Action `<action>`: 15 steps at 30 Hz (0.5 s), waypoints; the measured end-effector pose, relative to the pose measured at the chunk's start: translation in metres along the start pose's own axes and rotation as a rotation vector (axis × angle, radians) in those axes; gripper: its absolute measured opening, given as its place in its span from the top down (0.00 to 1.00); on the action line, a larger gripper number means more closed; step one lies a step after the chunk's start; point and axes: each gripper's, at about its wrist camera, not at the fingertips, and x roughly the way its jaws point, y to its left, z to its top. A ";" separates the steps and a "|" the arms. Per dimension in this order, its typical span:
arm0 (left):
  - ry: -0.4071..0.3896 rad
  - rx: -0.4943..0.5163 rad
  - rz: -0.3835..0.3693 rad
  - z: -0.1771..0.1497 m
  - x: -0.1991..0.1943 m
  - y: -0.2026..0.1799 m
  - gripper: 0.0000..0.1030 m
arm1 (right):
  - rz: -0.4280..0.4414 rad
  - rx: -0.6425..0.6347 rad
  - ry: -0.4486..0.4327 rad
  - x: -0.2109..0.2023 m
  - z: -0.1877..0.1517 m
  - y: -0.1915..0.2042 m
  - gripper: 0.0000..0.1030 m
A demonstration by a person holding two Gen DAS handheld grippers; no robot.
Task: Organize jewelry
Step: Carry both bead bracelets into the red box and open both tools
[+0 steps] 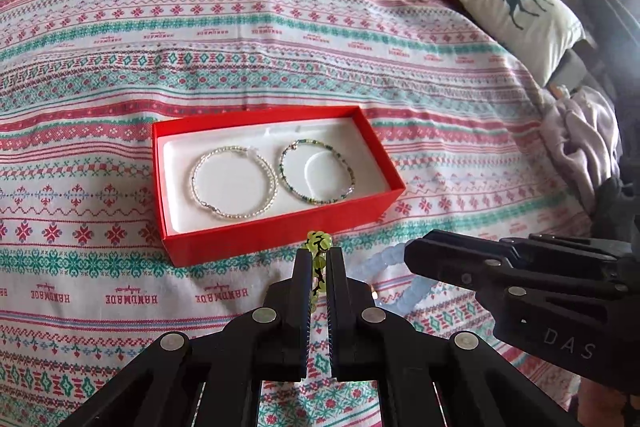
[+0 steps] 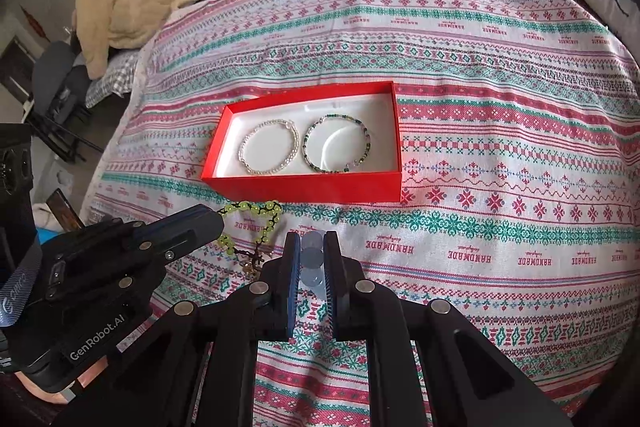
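Left wrist view: my left claw point(image 1: 319, 259) grips the green bracelet point(image 1: 319, 247), my right claw point(image 2: 311, 255) the pale blue bracelet point(image 2: 311, 259), both above the bed point(image 2: 500, 75). Two bracelets point(image 1: 234, 183) already lie in the red box point(image 1: 276, 237); these two remain.

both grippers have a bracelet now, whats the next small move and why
Probably carry the left gripper, shut on the yellow-green bracelet, forward over the red box and lower it. The pearl bracelet and green bead bracelet already fill much of the box, so free room is tight.
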 end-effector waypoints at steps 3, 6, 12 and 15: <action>-0.021 -0.002 0.002 0.006 -0.005 0.001 0.97 | 0.017 0.021 -0.020 -0.007 0.005 -0.003 0.88; -0.045 -0.006 -0.001 0.014 -0.007 -0.001 0.97 | 0.029 0.039 -0.042 -0.014 0.011 -0.005 0.88; -0.129 -0.028 -0.037 0.041 -0.014 -0.005 0.97 | 0.051 0.082 -0.096 -0.025 0.029 -0.013 0.88; -0.159 -0.053 -0.057 0.053 -0.013 -0.003 0.97 | 0.061 0.096 -0.128 -0.030 0.040 -0.015 0.88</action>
